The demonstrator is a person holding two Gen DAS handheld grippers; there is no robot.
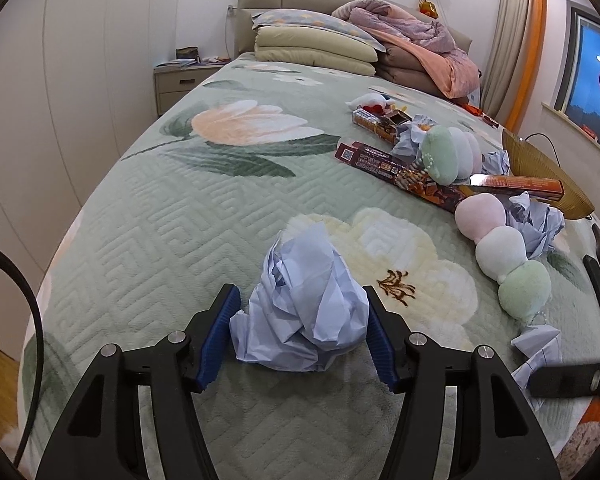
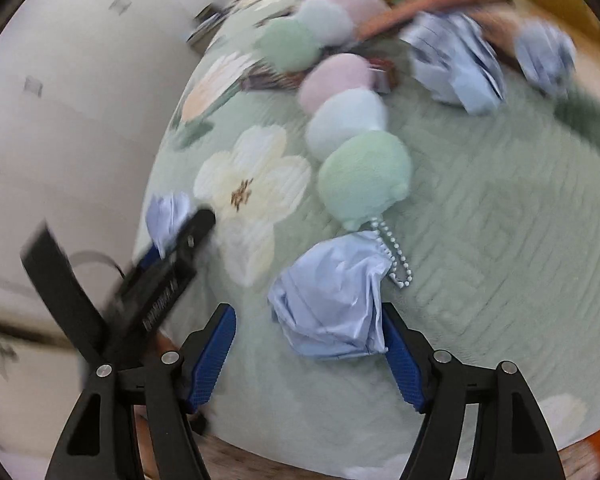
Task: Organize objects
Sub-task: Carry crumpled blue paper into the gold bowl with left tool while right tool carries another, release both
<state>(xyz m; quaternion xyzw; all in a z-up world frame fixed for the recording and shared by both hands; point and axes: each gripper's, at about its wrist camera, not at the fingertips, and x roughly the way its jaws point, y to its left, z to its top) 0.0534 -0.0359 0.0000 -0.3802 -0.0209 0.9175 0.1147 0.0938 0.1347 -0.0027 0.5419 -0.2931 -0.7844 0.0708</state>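
A crumpled pale-blue paper ball [image 1: 300, 312] lies on the green floral bedspread [image 1: 172, 216], and my left gripper [image 1: 300, 296] is shut on it, both blue pads against its sides. A second crumpled paper ball [image 2: 332, 304] sits between the jaws of my right gripper [image 2: 308, 316]. The right pad touches it, the left pad stands clear, so this gripper is open. Just beyond it lies a three-ball plush toy [image 2: 360, 180], pink, white and green, with a white bead chain [image 2: 396, 260]. The right wrist view is motion-blurred. The left gripper [image 2: 168, 264] shows at its left side.
More paper balls [image 1: 536, 228], a second plush toy [image 1: 448, 152], long printed boxes [image 1: 400, 168], a small stuffed toy [image 1: 374, 102] and a golden fan [image 1: 540, 172] crowd the bed's right side. Pillows [image 1: 312, 44] and quilts [image 1: 416, 48] are stacked at the headboard. A nightstand [image 1: 180, 80] and wardrobe stand left.
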